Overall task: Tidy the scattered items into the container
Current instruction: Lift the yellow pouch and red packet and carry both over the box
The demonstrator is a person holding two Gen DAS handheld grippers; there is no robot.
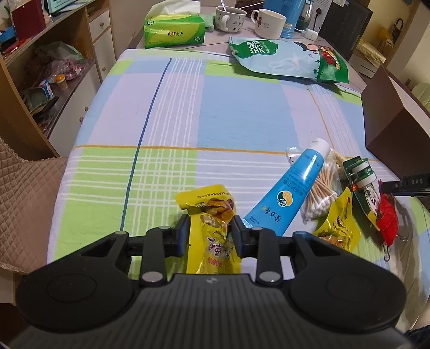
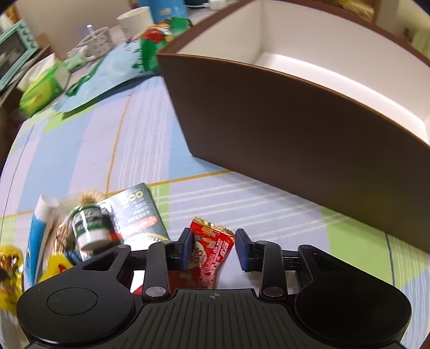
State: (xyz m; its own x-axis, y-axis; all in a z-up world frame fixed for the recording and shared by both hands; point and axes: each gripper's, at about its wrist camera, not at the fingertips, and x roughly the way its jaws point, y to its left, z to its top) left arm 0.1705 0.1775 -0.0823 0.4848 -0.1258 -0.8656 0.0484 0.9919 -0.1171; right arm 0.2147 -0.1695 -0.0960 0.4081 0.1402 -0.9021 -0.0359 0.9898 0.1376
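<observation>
My left gripper [image 1: 211, 232] is shut on a crumpled yellow snack packet [image 1: 212, 249], near the front of the plaid cloth. To its right lies a heap: a blue tube [image 1: 293, 188], a bag of cotton swabs [image 1: 322, 193], a second yellow packet [image 1: 338, 225], a small green-and-white jar [image 1: 362, 171] and a red packet [image 1: 387, 220]. In the right wrist view my right gripper [image 2: 215, 248] stands open astride the red packet [image 2: 212, 249], which touches only the left pad. The brown box [image 2: 295, 128], white inside, stands just beyond it.
At the table's far end are a green tissue pack [image 1: 174, 32], two mugs [image 1: 229, 18], a blue flask [image 1: 279, 16] and a large snack bag [image 1: 290, 59]. A shelf unit [image 1: 53, 67] and a quilted chair [image 1: 24, 193] stand on the left.
</observation>
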